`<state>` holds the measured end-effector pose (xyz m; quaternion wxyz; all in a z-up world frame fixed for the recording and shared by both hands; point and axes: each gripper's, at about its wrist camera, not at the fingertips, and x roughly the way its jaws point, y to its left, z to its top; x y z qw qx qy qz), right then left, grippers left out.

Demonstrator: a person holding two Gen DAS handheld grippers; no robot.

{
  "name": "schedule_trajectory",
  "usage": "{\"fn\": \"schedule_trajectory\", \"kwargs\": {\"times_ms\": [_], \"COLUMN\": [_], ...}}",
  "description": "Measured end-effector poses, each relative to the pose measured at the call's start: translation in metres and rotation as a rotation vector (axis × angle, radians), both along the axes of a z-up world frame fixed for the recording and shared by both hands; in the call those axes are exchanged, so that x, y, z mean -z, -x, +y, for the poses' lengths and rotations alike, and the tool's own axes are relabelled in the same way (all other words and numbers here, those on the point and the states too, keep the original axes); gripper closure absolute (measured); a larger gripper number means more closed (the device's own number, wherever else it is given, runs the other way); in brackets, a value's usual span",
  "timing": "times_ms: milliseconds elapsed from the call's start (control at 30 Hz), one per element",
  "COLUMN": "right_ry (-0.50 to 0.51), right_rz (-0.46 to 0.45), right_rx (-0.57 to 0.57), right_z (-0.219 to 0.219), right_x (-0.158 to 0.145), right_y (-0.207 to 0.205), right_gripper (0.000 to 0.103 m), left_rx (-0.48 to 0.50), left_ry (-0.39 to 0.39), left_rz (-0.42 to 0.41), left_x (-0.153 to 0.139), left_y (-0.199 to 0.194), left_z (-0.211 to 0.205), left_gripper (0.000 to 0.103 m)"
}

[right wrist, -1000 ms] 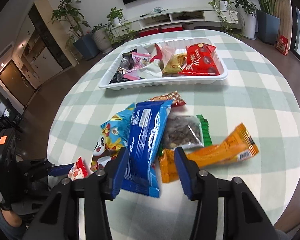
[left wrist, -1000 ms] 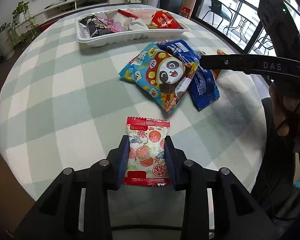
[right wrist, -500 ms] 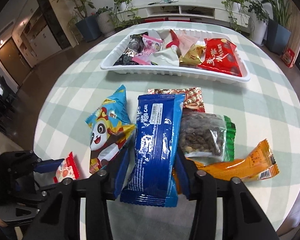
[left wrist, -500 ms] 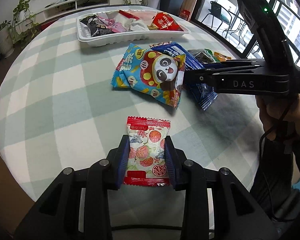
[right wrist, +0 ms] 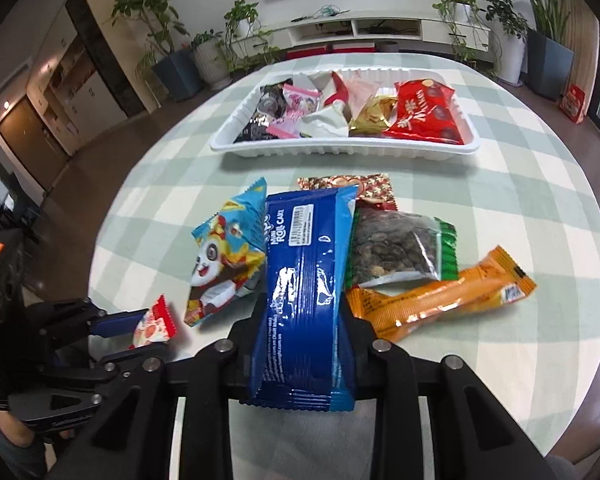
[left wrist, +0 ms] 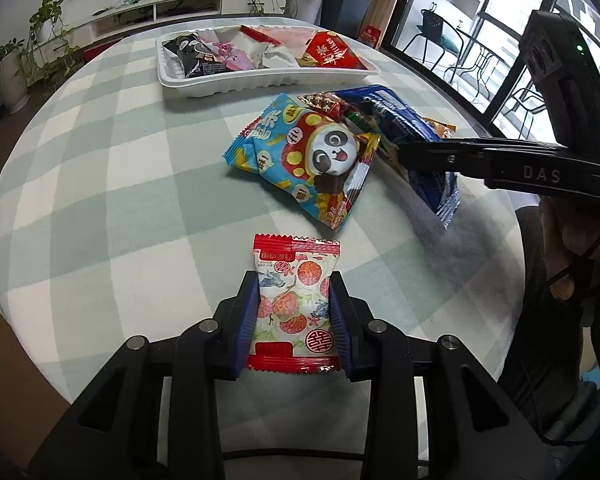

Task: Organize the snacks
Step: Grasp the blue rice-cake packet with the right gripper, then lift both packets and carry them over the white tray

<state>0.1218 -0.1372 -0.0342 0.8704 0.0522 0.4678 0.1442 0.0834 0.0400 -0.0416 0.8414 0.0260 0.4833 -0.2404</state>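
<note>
Both views are bright with daylight from the windows [left wrist: 496,40], so shadows on the desk [left wrist: 100,184] fall soft. Glare streaks the blue roll-cake wrapper [right wrist: 304,280], whose lower end blurs in the left view. Fisheye bending curves the desk's edges, and dark vignetting fills every corner.

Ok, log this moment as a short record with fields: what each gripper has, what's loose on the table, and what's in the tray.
left gripper: shut on lychee candy packet
right gripper: shut on blue roll cake packet, lifted
loose on table: panda snack bag, seed bag, orange bar, red-gold packet
white tray: several snacks, red packet at its right end
</note>
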Motion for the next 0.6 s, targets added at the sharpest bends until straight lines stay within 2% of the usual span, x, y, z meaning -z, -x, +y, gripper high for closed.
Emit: {"fn": "schedule_trajectory", "kwargs": {"times_ms": [333, 600], "right_ry": [-0.196, -0.261], "right_rz": [-0.007, 0.014], "right_rx": [0.062, 0.13], "right_z": [-0.038, -0.069], "right_x": [-0.013, -0.007], "right_y": [0.025, 0.034], "right_gripper": [0.07, 0.07], "left_rx": [-0.02, -0.051], "left_ry": [0.091, 0.157], "left_rz": [0.004, -0.005], "left_x": [-0.013, -0.025], "left_y": [0.003, 0.003], "left_z": [0.011, 0.021], "left_gripper": [0.072, 0.072]}}
